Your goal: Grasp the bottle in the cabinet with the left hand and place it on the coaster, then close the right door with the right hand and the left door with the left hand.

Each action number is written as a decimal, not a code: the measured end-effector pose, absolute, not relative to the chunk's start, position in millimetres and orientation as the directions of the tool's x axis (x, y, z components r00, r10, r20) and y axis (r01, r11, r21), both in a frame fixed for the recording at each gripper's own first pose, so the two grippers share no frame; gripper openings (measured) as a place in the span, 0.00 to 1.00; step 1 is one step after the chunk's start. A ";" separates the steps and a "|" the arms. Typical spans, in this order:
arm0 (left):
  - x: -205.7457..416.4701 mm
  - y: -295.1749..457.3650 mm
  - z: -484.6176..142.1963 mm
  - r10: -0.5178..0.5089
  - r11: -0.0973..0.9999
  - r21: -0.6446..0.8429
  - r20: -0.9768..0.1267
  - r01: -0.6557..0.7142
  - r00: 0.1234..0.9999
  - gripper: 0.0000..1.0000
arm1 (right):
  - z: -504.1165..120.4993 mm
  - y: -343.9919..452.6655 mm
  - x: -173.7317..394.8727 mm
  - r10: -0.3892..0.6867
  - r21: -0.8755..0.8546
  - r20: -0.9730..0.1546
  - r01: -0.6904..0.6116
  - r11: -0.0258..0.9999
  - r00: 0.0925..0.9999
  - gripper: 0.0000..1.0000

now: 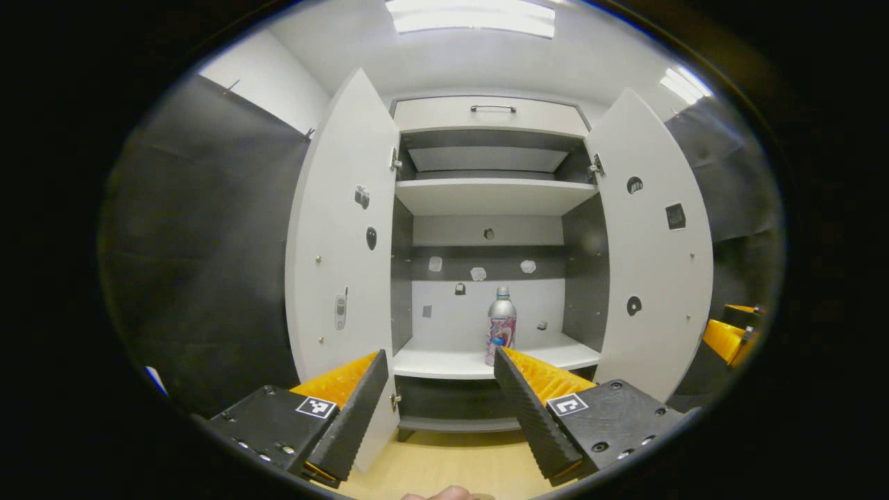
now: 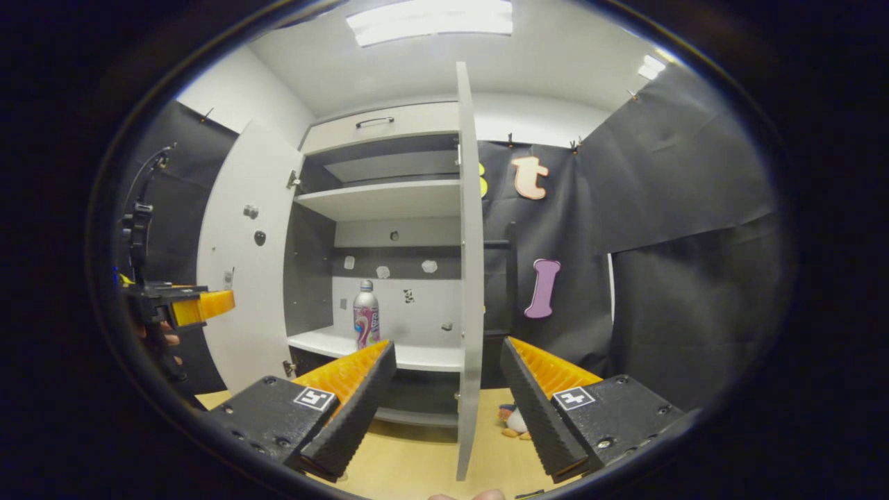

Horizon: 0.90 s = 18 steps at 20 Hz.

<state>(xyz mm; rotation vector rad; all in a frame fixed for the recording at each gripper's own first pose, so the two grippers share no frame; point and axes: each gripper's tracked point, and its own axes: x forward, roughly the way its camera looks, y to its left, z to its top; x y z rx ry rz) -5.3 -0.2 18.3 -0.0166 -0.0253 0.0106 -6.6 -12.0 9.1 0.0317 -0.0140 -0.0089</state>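
Note:
A silver bottle (image 1: 501, 326) with a pink and blue label stands upright on the lower shelf (image 1: 444, 362) of a white cabinet whose two doors are swung wide. My left gripper (image 1: 441, 361) is open in front of the cabinet, some way short of the bottle. In the right gripper view the bottle (image 2: 366, 314) stands on the same shelf, left of the right door (image 2: 470, 271), which I see edge-on. My right gripper (image 2: 448, 347) is open and holds nothing, with that door's edge between its fingers farther off. The left gripper (image 2: 198, 305) shows at the far left, held by a hand.
The left door (image 1: 340, 250) and right door (image 1: 649, 243) flank the opening. An upper shelf (image 1: 489, 194) and a drawer with a handle (image 1: 492, 108) sit above. A small toy (image 2: 512, 419) lies on the wooden floor (image 2: 417, 458) beside the right door. Black cloth walls stand on both sides.

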 end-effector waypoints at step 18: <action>14.9 -11.2 54.7 -0.003 1.000 -0.029 0.062 0.005 0.998 0.98 | 20.6 -27.5 -20.1 -0.035 0.048 0.021 0.034 0.998 0.999 0.99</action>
